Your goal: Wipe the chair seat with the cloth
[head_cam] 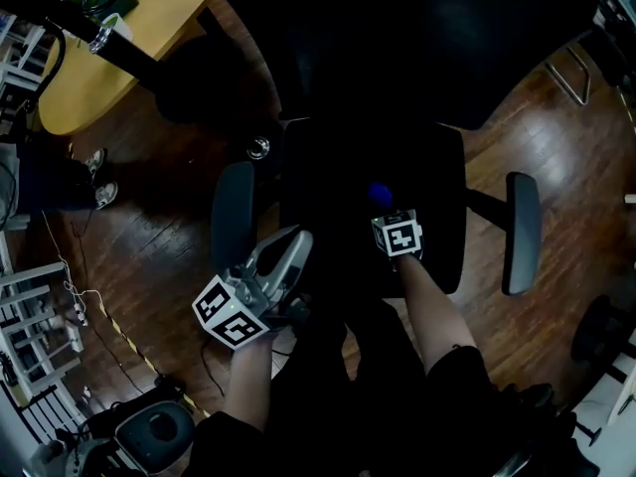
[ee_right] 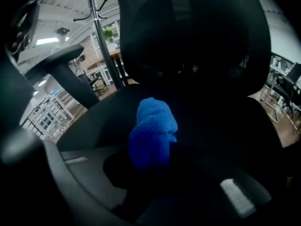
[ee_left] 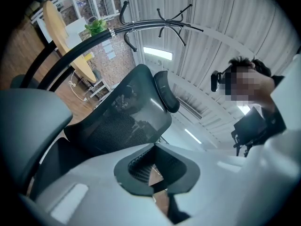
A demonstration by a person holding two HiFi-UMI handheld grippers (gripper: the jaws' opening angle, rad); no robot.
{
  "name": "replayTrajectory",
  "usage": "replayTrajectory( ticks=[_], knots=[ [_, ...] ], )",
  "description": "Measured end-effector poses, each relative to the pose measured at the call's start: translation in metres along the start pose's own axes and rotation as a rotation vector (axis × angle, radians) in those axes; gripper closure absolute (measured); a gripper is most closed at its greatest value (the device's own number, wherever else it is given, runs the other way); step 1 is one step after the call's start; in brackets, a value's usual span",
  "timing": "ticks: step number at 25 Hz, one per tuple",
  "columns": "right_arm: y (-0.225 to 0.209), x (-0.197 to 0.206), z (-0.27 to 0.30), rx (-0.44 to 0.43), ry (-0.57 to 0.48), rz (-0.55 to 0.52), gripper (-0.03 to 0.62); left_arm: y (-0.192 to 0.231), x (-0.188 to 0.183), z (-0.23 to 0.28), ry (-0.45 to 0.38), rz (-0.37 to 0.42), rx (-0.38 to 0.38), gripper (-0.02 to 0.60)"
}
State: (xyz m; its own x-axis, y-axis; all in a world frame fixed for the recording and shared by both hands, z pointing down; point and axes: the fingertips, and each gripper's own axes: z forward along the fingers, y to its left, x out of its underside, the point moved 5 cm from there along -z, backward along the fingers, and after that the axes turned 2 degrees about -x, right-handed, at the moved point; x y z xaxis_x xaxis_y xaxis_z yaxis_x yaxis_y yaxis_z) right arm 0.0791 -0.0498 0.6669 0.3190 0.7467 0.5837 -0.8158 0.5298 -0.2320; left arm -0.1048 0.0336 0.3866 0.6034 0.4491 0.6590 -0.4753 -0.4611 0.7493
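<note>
Nearest us, our left gripper hangs beside the chair's grey armrest, its jaws closed together with nothing between them. Our right gripper reaches over the black chair seat, jaws clamped on a bunched blue cloth at the seat's middle.

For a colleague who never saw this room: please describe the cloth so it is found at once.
Find the black office chair at the centre. Over its seat, the right gripper holds a small bunched cloth, the only bright blue thing.
</note>
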Motion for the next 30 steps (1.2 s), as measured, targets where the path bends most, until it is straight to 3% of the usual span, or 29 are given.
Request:
replayTrajectory(
  ticks=[7, 11, 18, 24, 30],
  knots=[
    [-0.108, 0.032, -0.077, 0.208, 0.012, 0.068, 0.557, -0.013, 0.011, 0.015, 0.029, -0.001, 0.029, 0.584],
    [-0.132, 0.039, -0.097, 0.245, -0.016, 0.1, 0.557, -0.018, 0.016, 0.022, 0.043, -0.001, 0.043, 0.584],
    [-0.133, 0.04, -0.097, 0.273, -0.018, 0.084, 0.557, -0.016, 0.016, 0.024, 0.047, -0.003, 0.047, 0.584],
    [-0.125, 0.03, -0.095, 0.287, -0.018, 0.132, 0.556, -0.015, 0.009, 0.017, 0.02, 0.001, 0.041, 0.584],
    [-0.03, -0.031, -0.046, 0.094, -0.087, -0.012, 0.556, -0.011, -0.004, -0.004, -0.03, 0.003, 0.011, 0.584]
  ],
)
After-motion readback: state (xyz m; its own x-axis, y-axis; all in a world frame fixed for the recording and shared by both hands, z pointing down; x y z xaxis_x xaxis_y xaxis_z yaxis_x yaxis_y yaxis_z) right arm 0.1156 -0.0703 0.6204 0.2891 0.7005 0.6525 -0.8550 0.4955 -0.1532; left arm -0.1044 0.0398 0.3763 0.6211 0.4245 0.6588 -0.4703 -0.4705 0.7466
